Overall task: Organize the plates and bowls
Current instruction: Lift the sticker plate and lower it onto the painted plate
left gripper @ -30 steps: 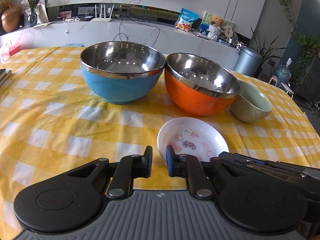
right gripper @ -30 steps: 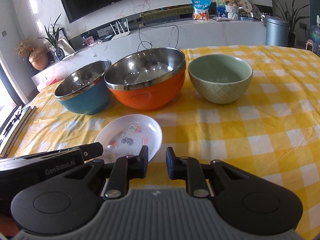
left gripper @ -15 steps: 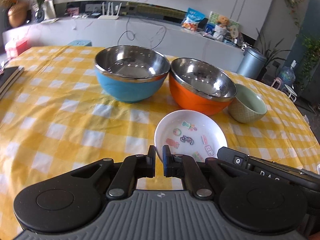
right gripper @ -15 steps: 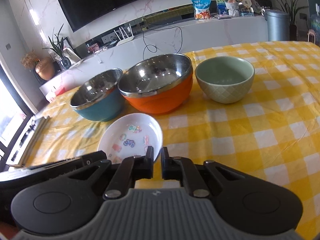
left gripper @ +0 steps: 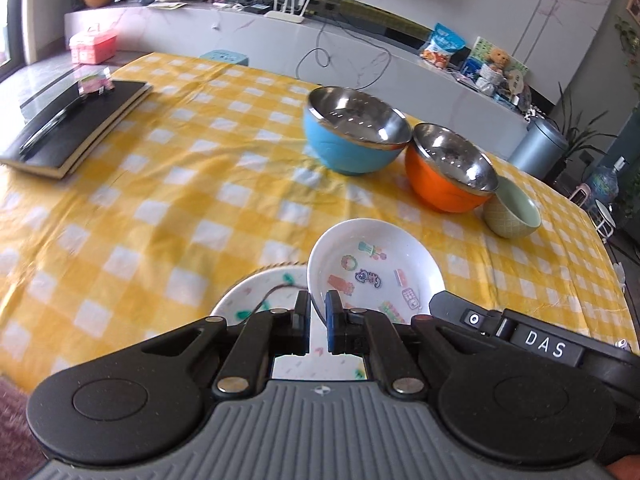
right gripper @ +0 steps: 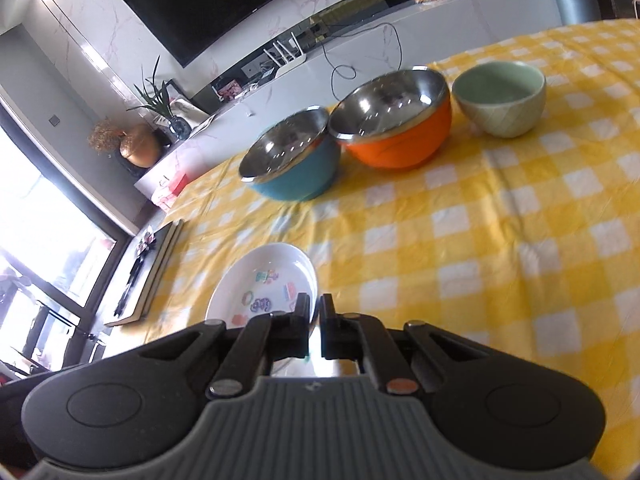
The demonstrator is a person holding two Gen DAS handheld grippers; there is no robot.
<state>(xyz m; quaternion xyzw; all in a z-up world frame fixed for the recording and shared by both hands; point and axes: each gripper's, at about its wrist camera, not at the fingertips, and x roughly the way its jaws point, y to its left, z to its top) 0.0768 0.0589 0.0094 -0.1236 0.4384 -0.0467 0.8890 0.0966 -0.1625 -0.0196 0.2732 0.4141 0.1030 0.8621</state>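
Left wrist view: left tool (left gripper: 317, 322) pinches white plate (left gripper: 376, 268) rim | right tool (right gripper: 315, 322) pinches opposite rim | plate tilted.

The left black plastic gripper (left gripper: 317, 322) has blue finger pads, silver screws and a ribbed grey base. The right black gripper (right gripper: 316, 322) looks alike, lettered "DAS" along its side.

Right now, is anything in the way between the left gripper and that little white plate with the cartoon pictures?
Nothing visible. The left gripper is already closed on the near rim of the white plate. A green-patterned plate lies partly under it, not between them.
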